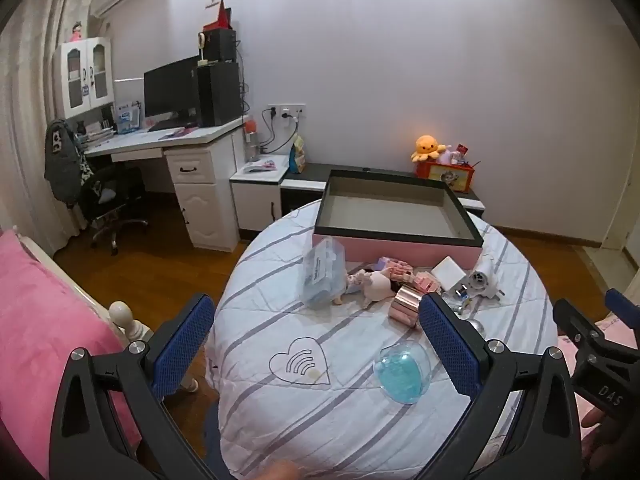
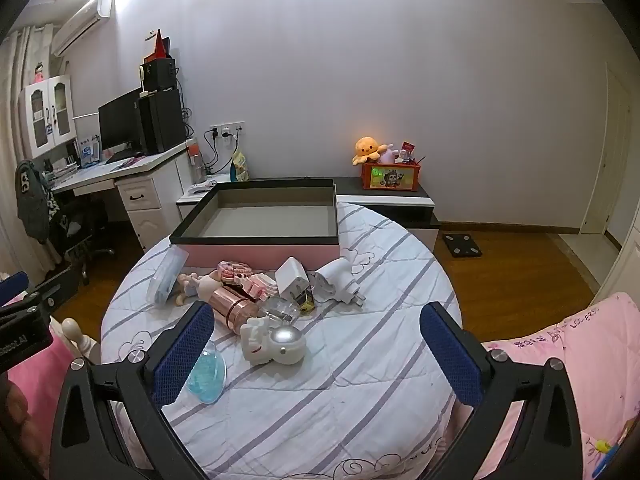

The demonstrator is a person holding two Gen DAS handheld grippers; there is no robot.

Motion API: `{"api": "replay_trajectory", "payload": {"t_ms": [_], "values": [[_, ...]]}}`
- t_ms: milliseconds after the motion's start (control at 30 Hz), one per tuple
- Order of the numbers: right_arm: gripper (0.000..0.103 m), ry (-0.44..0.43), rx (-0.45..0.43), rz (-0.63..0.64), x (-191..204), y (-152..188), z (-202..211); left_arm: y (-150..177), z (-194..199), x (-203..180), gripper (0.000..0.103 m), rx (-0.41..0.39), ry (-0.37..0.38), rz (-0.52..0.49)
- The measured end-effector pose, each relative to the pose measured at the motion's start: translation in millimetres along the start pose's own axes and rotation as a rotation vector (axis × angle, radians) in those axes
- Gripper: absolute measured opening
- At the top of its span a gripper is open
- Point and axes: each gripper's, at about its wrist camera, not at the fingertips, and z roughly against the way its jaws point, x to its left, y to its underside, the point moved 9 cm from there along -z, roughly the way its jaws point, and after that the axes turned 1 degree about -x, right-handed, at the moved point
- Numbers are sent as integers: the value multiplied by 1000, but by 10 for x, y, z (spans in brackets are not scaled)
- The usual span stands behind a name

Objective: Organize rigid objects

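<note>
Only right wrist shows white astronaut figure (image 2: 274,342) unobstructed.

White desk (image 1: 172,140) and wood floor (image 1: 160,256) under pale walls.

Ahead of our right gripper (image 2: 316,354), jaws spread wide, the astronaut figure (image 2: 274,342) sits between the fingers, the rose-gold cylinder (image 2: 236,307) and chargers (image 2: 292,276) crowd just beyond, and striped cloth (image 2: 360,380) lies bare toward its right finger. The tray (image 2: 256,246) stands past the pile, its interior open from above.
</note>
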Motion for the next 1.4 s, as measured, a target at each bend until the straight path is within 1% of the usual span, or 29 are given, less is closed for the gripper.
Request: {"api": "replay_trajectory", "payload": {"t_ms": [133, 233, 267, 300, 367, 533, 667, 767, 1400], "values": [[103, 2, -12, 3, 13, -21, 22, -3, 7, -6, 103, 2, 14, 7], [103, 0, -12, 0, 18, -40, 18, 11, 36, 42, 103, -5, -6, 17], [103, 0, -11, -1, 11, -47, 11, 53, -41, 88, 103, 11, -4, 33], [103, 0, -13, 2, 15, -49, 15, 44, 4, 95, 103, -5, -7, 33], [103, 3, -14, 4, 14, -84, 2, 6, -19, 74, 103, 8, -7, 28], [103, 7, -26, 7, 26, -160, 68, -53, 60, 71, 103, -30, -29, -2], [103, 11, -32, 13, 41, -175, 53, -87, 96, 48, 103, -46, -11, 5], [103, 13, -35, 15, 48, -174, 46, -101, 116, 29, 103, -60, -14, -2], [103, 9, -40, 10, 56, -222, 50, -106, 129, -74, 103, -66, 14, -13]]}}
